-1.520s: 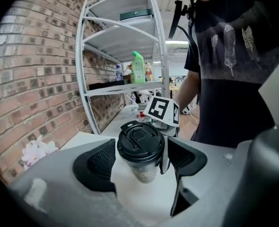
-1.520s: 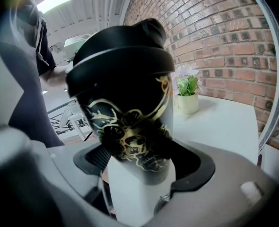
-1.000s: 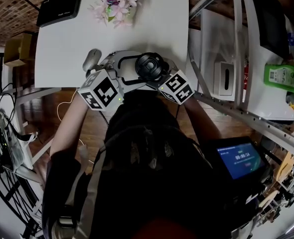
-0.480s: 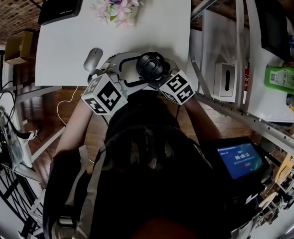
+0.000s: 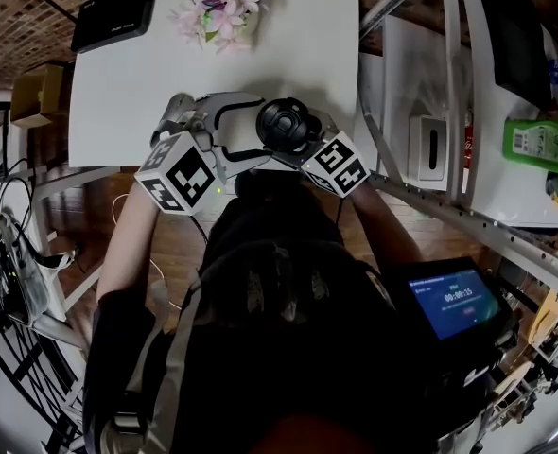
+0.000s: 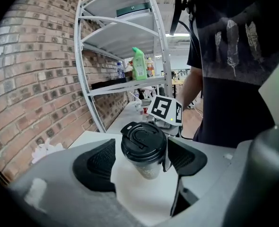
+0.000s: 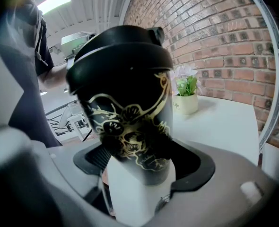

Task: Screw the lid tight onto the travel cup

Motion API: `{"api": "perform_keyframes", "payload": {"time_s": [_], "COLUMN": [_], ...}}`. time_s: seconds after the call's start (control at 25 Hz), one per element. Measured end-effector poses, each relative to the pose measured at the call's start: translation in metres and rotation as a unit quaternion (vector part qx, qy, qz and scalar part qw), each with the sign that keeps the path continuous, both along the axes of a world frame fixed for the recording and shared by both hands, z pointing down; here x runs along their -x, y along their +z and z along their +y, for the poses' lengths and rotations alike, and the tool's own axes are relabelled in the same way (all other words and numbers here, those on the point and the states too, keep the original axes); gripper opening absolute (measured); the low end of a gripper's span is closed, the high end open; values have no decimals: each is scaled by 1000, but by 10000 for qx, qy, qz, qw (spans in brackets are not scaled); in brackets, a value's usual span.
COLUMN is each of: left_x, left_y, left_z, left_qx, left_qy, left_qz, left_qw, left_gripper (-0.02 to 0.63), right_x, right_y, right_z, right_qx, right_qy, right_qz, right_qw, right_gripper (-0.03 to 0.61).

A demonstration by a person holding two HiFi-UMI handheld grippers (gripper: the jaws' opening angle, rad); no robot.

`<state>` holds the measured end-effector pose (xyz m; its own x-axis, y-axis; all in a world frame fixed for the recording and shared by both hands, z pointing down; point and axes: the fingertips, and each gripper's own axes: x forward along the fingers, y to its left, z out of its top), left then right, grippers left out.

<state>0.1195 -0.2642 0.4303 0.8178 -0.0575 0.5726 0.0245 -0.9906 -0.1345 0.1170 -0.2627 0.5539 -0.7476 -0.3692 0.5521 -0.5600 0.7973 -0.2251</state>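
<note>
Right gripper view: the right gripper (image 7: pixel 142 163) is clenched on the lower body of the travel cup (image 7: pixel 130 126), with one dark pad pressed against each side of the cup. The cup is black with a gold pattern and stands upright over the white table (image 7: pixel 224 122). The black lid (image 7: pixel 118 56) sits on top of the cup.

Left gripper view: the left gripper (image 6: pixel 140 161) is released, its jaws spread to either side of the cup at lid height. Bare table shows between one pad (image 6: pixel 99 162) and the cup. The other pad lies just beside the lid rim; contact there cannot be confirmed. The marker cube (image 6: pixel 165 110) of the right gripper is directly behind the cup.

Head view: the cup is at the near edge of the table, and the two grippers approach it from opposite sides. Beyond the cup, at the far side of the table, stands a pot of pink flowers (image 5: pixel 217 12). A black router (image 5: pixel 113 15) lies left of the flowers, well apart from the cup. To the right of the cup stands a white shelf rack (image 5: pixel 449 93) that carries a green bottle (image 5: pixel 541 145).
</note>
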Motion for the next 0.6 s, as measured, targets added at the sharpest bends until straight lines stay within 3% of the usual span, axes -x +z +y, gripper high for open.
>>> {"api": "perform_keyframes", "payload": {"time_s": [0.2, 0.6], "left_x": [-10, -6], "left_y": [10, 10], "left_z": [7, 10], "left_qx": [142, 257], "left_qy": [256, 150], "left_qz": [-28, 29], "left_qw": [9996, 9996], "left_gripper": [355, 354], "right_x": [1, 0], "right_y": [0, 0], "right_z": [0, 0], "right_qx": [-7, -7], "right_qy": [24, 19], "right_qz": [6, -3], "right_qw": [10000, 10000], "right_gripper": [393, 393]}}
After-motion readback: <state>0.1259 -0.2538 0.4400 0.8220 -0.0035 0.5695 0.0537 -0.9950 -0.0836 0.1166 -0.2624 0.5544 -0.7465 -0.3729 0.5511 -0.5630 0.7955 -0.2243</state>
